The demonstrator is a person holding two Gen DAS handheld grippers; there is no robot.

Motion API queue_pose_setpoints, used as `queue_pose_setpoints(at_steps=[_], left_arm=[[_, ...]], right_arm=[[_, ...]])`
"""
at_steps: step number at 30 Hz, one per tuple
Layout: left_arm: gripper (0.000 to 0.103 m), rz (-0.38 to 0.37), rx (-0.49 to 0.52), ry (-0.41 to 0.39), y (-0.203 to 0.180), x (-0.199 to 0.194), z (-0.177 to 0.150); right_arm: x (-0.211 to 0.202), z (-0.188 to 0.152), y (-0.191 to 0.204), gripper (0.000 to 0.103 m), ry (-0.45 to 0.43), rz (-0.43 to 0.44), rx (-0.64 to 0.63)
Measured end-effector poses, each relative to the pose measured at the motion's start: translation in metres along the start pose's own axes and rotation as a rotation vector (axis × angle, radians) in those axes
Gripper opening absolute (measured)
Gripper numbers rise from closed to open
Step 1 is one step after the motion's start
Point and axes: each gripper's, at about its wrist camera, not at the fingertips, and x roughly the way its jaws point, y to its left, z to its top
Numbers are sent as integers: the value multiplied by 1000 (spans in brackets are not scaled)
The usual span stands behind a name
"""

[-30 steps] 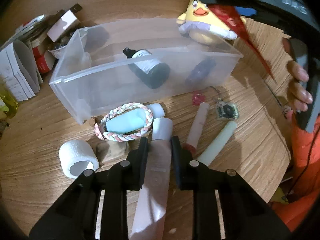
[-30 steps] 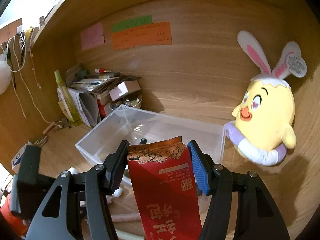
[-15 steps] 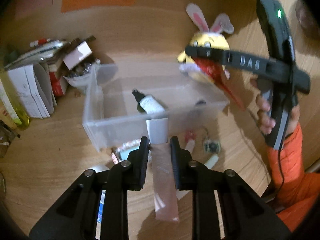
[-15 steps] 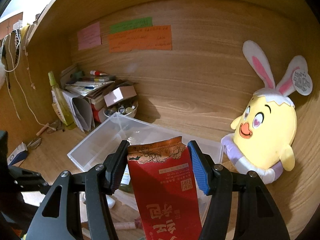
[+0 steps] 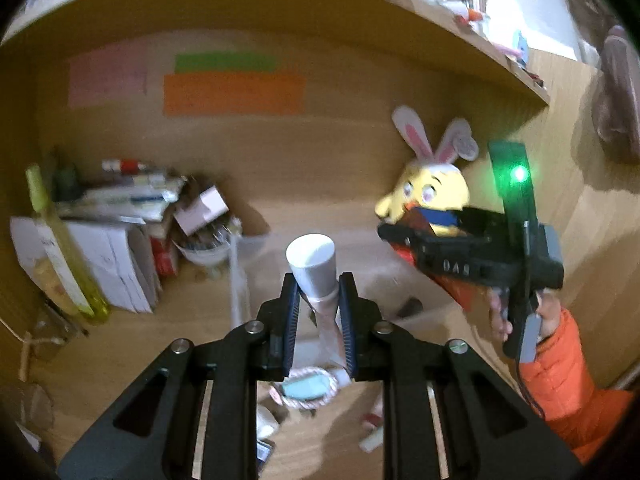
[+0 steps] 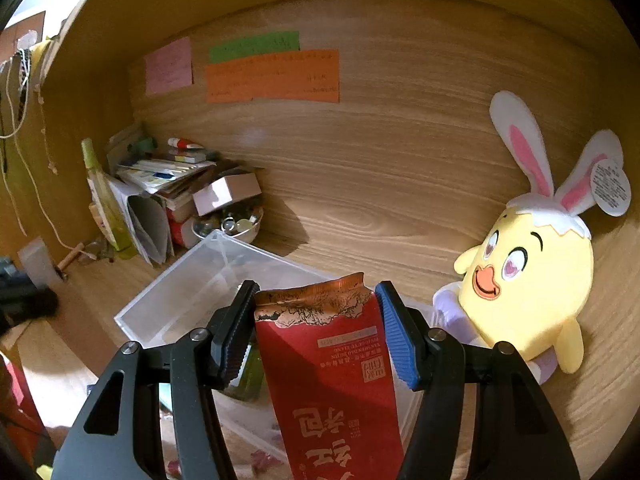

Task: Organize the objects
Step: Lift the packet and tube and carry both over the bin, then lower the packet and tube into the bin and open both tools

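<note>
The left hand-held gripper (image 5: 318,312) is closed on a pale pink tube (image 5: 320,292), white cap end forward and tilted upward; the pads press the tube just below the cap. Its jaws have just been closing a little further on the tube. The right hand-held gripper (image 6: 316,332) grips a red packet (image 6: 332,376) by its side edges, torn top edge forward.

Step in hand: transport. Both items are lifted clear of the counter (image 5: 160,344) and carried toward the clear plastic bin (image 6: 192,280).

Position: the bin lies directly ahead of and below the right hand-held gripper, its open top facing up, near the back edge of the counter. The left wrist view is blurred; one bin edge shows just beyond the tube.

Next move, as judged: bring each item over the bin opening, lower it inside, then release. A braided bracelet (image 5: 308,384) and other small items remain on the counter below.
</note>
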Motion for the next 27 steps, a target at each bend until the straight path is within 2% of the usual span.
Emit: queue_pose_setpoints(at_steps=[6,16,21,27], left_arm=[[19,56,-5,-34,4,4,12],[19,107,-61,-17,23,32,22],[19,102,-81,-5,30,42,25],[19,119,-82,66,32,73,16]], right_arm=[[12,6,2,56,11,-11,-21],[30,7,13,56,34,-20,-63],[38,6,11,56,47,-8,-46],[57,-3,9,56,103,3,-32]])
